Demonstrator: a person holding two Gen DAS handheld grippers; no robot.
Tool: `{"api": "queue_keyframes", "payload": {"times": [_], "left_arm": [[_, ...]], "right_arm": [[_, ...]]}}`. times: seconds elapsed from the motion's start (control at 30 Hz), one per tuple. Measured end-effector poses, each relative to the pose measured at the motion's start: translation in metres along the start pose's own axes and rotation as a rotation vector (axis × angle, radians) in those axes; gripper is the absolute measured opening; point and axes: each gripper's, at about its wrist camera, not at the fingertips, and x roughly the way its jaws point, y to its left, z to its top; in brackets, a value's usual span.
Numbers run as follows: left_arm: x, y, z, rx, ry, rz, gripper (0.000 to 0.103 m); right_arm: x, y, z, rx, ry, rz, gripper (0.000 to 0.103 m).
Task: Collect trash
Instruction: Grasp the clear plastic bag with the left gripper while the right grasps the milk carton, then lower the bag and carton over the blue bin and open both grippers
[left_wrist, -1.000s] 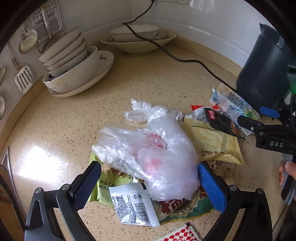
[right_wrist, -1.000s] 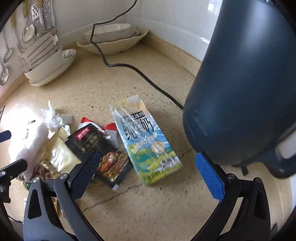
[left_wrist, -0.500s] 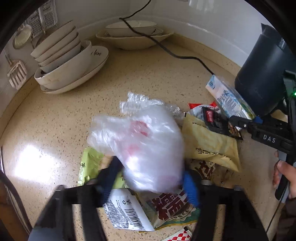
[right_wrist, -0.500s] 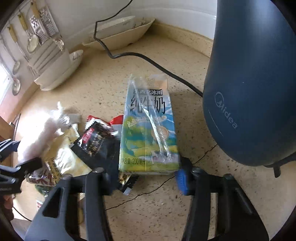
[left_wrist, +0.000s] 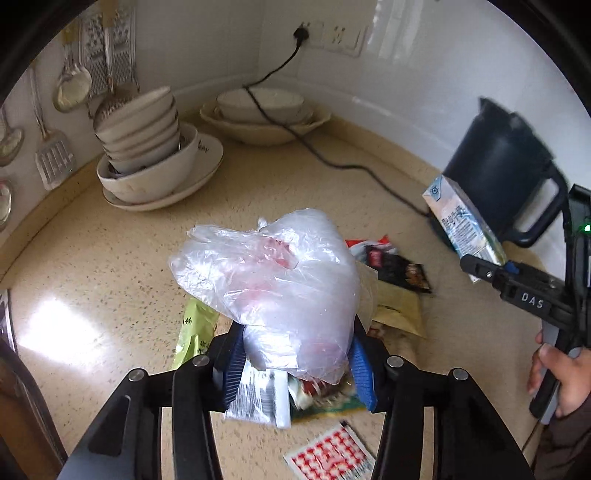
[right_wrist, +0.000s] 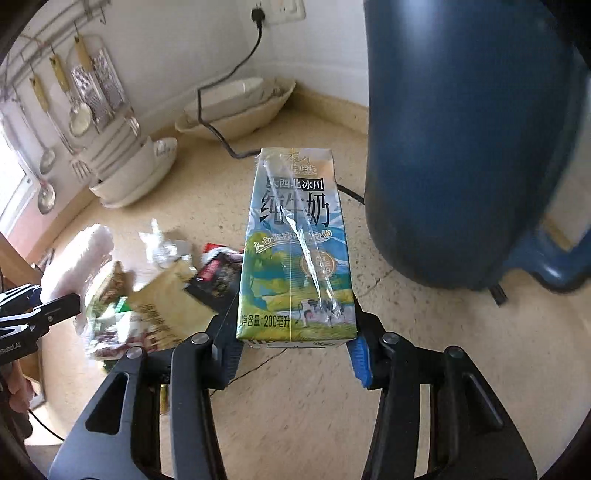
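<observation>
Left gripper (left_wrist: 295, 363) is clamped on the clear plastic bag (left_wrist: 273, 273), blue pads pinching its lower end, and the bag balloons up above the wrapper pile (left_wrist: 391, 291), hiding most of it. Something reddish shows through the plastic, hard to make out. Just below the bag, a white sachet (left_wrist: 260, 397) and a green packet (left_wrist: 195, 328) peek out, both partly covered and blurred. A red-checked packet (left_wrist: 332, 456) lies nearest the camera, cut off by the gripper frame.

Right gripper (right_wrist: 293, 354) has its fingers closed against both sides of the milk carton (right_wrist: 295, 251), gripping its near end; the carton's far end points at the wall. Beside the carton, right, looms the dark blue kettle (right_wrist: 454, 147), top cropped. Left of the carton, the pile is smeared with blur.
</observation>
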Motion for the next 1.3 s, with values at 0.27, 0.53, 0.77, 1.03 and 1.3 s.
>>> {"api": "queue_keyframes", "payload": {"times": [0.27, 0.53, 0.77, 1.03, 1.3], "left_arm": [[-0.073, 0.01, -0.047, 0.034, -0.113, -0.051, 0.046], [-0.183, 0.034, -0.149, 0.099, -0.222, -0.099, 0.046], [-0.265, 0.073, -0.225, 0.116, -0.161, -0.122, 0.046], [-0.257, 0.095, -0.279, 0.084, -0.014, -0.12, 0.046], [-0.144, 0.102, -0.335, 0.055, 0.226, -0.062, 0.046]], "right_arm": [[-0.084, 0.049, -0.031, 0.005, -0.103, 0.0, 0.046], [-0.195, 0.133, -0.105, -0.016, -0.225, -0.049, 0.046], [-0.255, 0.217, -0.191, -0.002, -0.238, -0.011, 0.046], [-0.236, 0.264, -0.26, -0.009, -0.071, 0.043, 0.046], [-0.142, 0.254, -0.319, -0.009, 0.116, 0.089, 0.046]]}}
